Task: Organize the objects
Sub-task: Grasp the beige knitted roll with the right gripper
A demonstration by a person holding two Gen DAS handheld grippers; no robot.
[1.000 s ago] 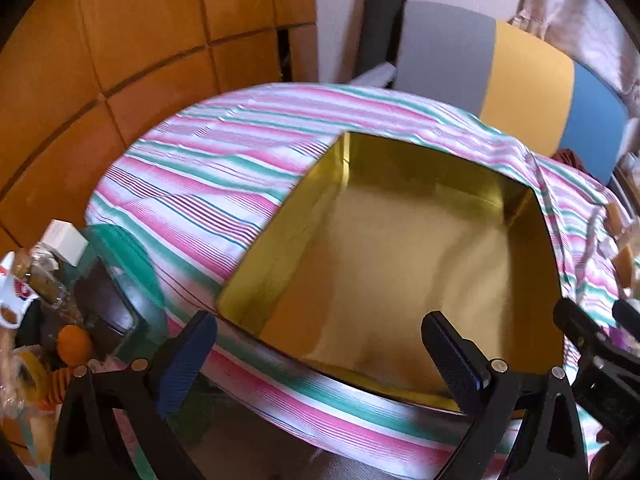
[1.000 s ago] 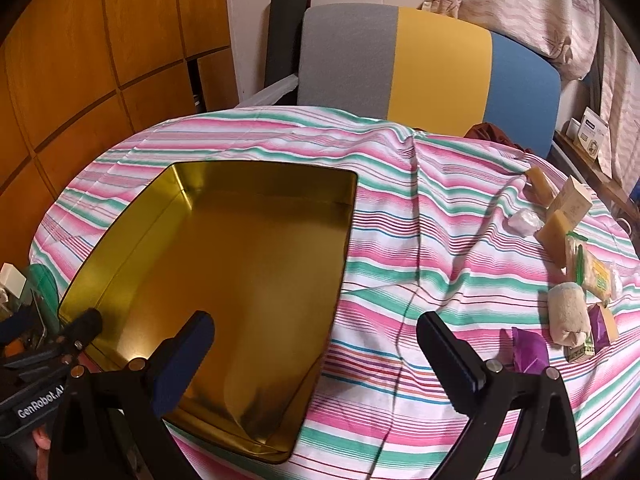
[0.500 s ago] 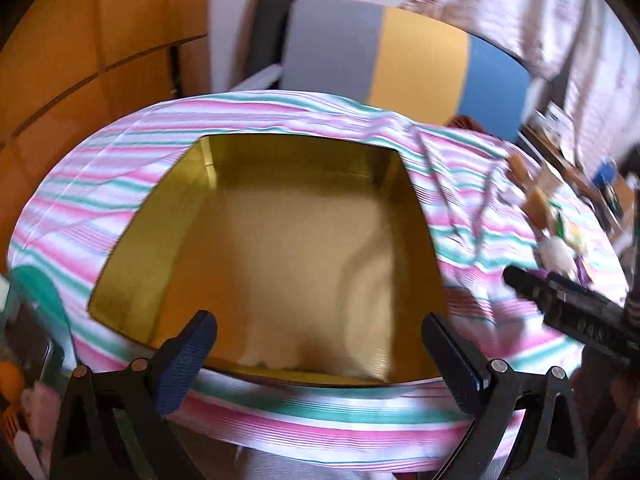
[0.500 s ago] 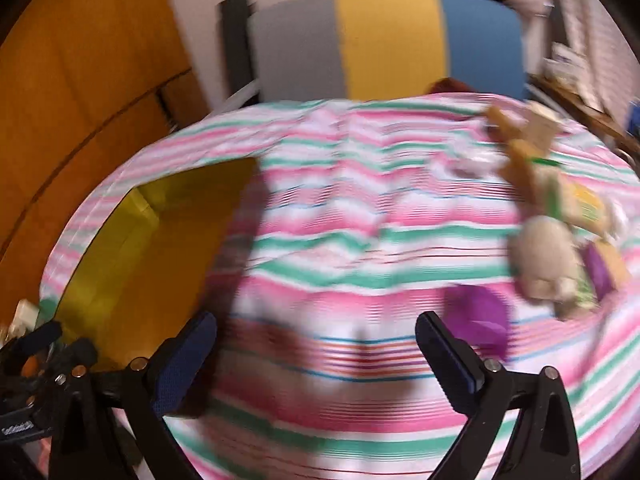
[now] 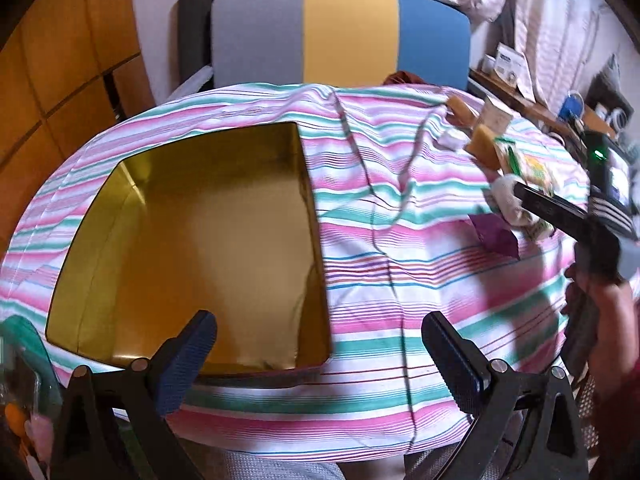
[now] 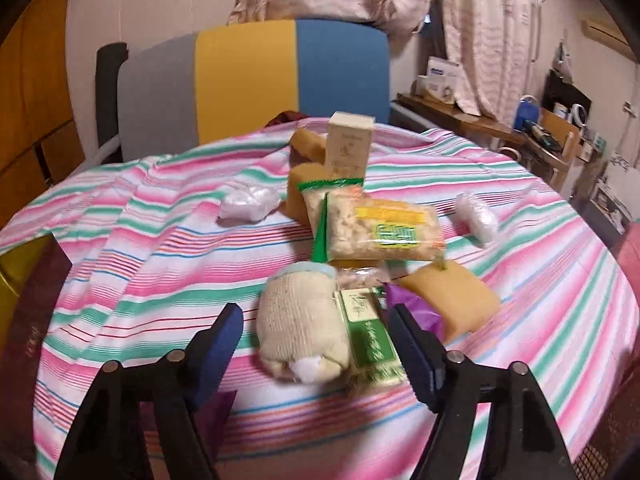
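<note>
An empty gold tin lies on the striped tablecloth at the left. My left gripper is open and empty at the tin's near right corner. My right gripper is open, its fingers either side of a cream rolled cloth and a green packet, not closed on them. Behind these lie a snack bag, yellow sponges, a cream box and a purple wrapper. The same pile shows at the right in the left wrist view, with the right gripper over it.
Two clear plastic bundles lie beside the pile. A grey, yellow and blue chair back stands behind the table. A cluttered shelf runs at the right. A green container sits at the left edge.
My right gripper has swung right from the tin to the pile and now brackets the rolled cloth. My left gripper's view has turned right, bringing the pile into sight.
</note>
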